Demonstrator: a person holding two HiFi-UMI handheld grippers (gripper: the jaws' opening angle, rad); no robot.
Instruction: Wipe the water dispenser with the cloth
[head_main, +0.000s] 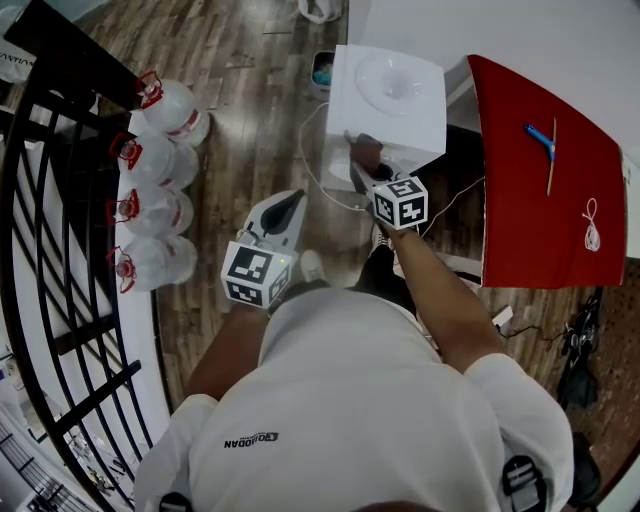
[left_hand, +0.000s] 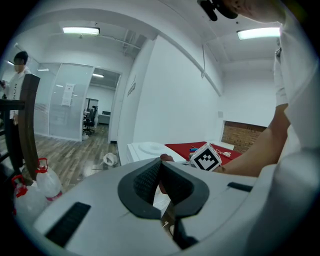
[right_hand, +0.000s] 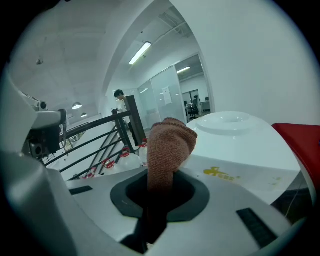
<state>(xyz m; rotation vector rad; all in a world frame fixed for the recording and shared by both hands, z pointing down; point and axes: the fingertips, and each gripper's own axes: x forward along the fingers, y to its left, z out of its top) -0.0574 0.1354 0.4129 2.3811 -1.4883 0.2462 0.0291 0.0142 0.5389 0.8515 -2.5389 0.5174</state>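
Cloth at dispenser front; wipe barely started, by my read.

My right gripper (right_hand: 160, 194) is clamped tight on the brown cloth (right_hand: 170, 142), whose bunched end sits at the near front edge of the white water dispenser (head_main: 395, 95), just below its top. My left gripper (left_hand: 159, 182) has its jaws together with nothing between them, held back on the left, apart from the unit. No wiped trace shows; I judge top and sides remain.

White left gripper (head_main: 295, 198) held forward, jaws together and empty; white right gripper (head_main: 362, 160), arm outstretched, clamps a brown knitted cloth (right_hand: 170, 142) between its jaws.
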